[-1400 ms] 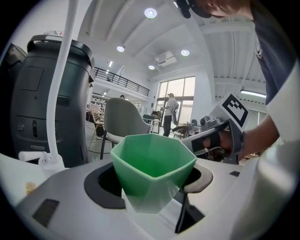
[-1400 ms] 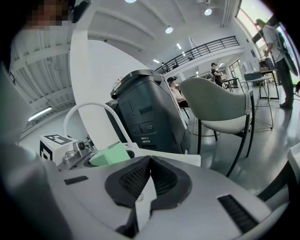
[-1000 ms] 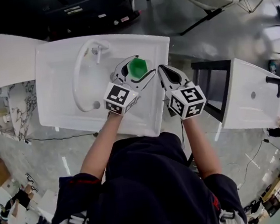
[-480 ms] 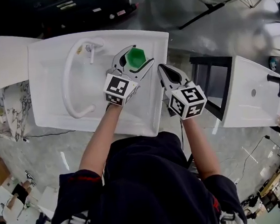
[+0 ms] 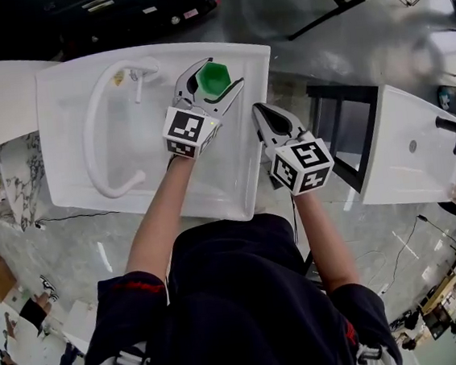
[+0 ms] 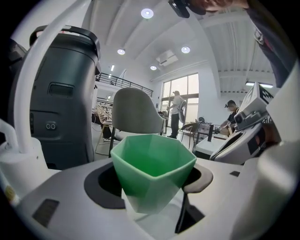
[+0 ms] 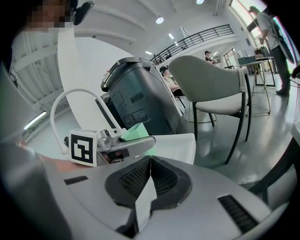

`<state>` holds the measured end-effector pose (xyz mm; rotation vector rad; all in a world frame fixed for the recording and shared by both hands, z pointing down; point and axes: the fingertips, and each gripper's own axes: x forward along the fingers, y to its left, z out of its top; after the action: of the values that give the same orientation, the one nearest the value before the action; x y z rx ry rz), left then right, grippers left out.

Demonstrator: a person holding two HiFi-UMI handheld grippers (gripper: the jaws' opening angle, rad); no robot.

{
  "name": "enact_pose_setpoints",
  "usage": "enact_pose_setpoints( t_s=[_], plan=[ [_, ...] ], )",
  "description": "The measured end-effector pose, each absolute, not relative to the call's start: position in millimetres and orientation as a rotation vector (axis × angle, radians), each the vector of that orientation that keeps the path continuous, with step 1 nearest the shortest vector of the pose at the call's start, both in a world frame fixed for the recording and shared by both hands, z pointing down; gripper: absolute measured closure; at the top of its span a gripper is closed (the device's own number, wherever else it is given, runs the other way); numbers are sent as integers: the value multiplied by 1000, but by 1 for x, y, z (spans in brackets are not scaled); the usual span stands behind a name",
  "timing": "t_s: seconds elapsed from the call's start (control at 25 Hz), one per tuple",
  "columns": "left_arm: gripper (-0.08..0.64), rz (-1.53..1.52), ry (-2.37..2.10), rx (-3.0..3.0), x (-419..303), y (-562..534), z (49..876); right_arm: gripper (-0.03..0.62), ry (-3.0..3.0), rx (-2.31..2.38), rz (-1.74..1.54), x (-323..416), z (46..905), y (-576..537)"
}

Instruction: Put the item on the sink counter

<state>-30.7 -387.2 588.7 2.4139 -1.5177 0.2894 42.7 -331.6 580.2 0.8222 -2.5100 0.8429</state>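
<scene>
A green faceted cup (image 5: pixel 214 77) sits between the jaws of my left gripper (image 5: pixel 210 76), which is shut on its sides. The cup is over the back right part of the white sink counter (image 5: pixel 243 176); whether its base touches the surface I cannot tell. In the left gripper view the cup (image 6: pixel 152 164) stands upright and fills the gap of the left gripper (image 6: pixel 152 187). My right gripper (image 5: pixel 263 119) hangs just off the counter's right edge, shut with nothing in it. The right gripper view shows its jaws closed (image 7: pixel 149 174), and the cup (image 7: pixel 133 132) beyond.
A white curved faucet (image 5: pixel 88 144) arches over the basin at the left. A second white basin (image 5: pixel 407 155) stands to the right, past a dark frame (image 5: pixel 345 137). Behind the counter are a dark grey machine (image 6: pixel 61 108) and a grey chair (image 6: pixel 136 112).
The left gripper has carried the green cup farther back along the counter's right side. The right gripper has hardly moved.
</scene>
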Motion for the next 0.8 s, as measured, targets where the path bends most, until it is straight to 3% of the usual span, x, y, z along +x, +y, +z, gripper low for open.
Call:
enact_pose_setpoints(
  t_s=[0.8],
  plan=[
    [235, 313, -1554, 2372, -38, -409, 616, 558, -2469, 824, 887, 51, 599, -333]
  ],
)
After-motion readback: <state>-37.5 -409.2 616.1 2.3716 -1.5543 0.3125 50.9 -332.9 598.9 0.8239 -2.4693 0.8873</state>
